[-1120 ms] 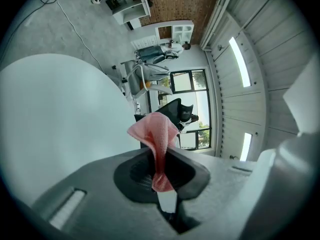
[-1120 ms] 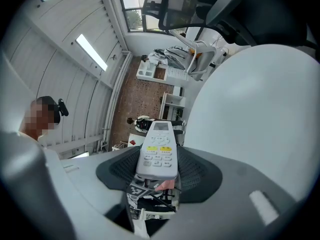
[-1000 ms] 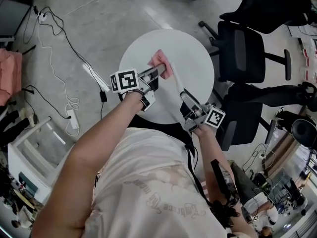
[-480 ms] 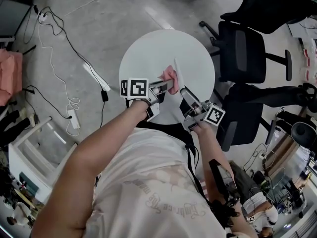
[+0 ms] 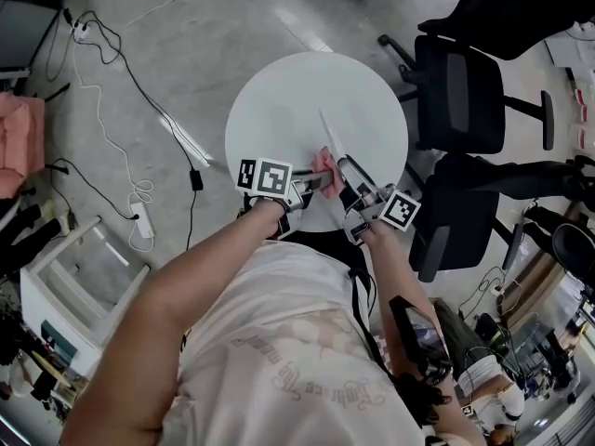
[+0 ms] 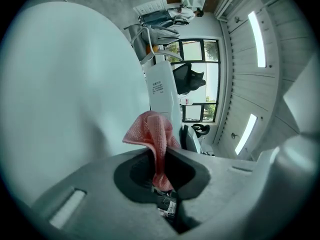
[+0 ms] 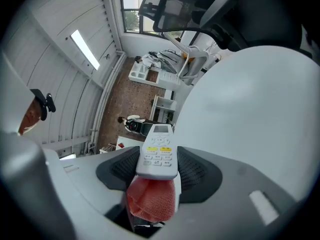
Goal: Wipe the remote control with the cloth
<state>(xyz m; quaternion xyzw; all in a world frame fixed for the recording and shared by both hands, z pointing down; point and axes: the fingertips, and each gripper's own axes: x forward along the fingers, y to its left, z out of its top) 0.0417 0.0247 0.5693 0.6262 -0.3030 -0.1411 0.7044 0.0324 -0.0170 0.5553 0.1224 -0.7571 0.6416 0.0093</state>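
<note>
My left gripper [image 6: 160, 160] is shut tight on the pink cloth [image 6: 151, 133]. The cloth is pinched between the jaws, with its loose part bunched up just ahead of the tips. Right beyond that bunch the white remote control [image 6: 163, 93] stretches away from me, showing its labelled back, above the round white table [image 5: 279, 110]. To the right, my right gripper [image 7: 159, 167] has its jaws standing wide and clamped on the sides of the remote control near its lower end, button face towards its camera. From that side the cloth sits at the near end of the remote control, down between the jaws and seemingly touching it. I judge the wiping is under way, with the cloth working the end closest to my right gripper. The far end with the display is bare of cloth, and I cannot tell how much of it is already clean. The gripped sides are probably still to do.
</note>
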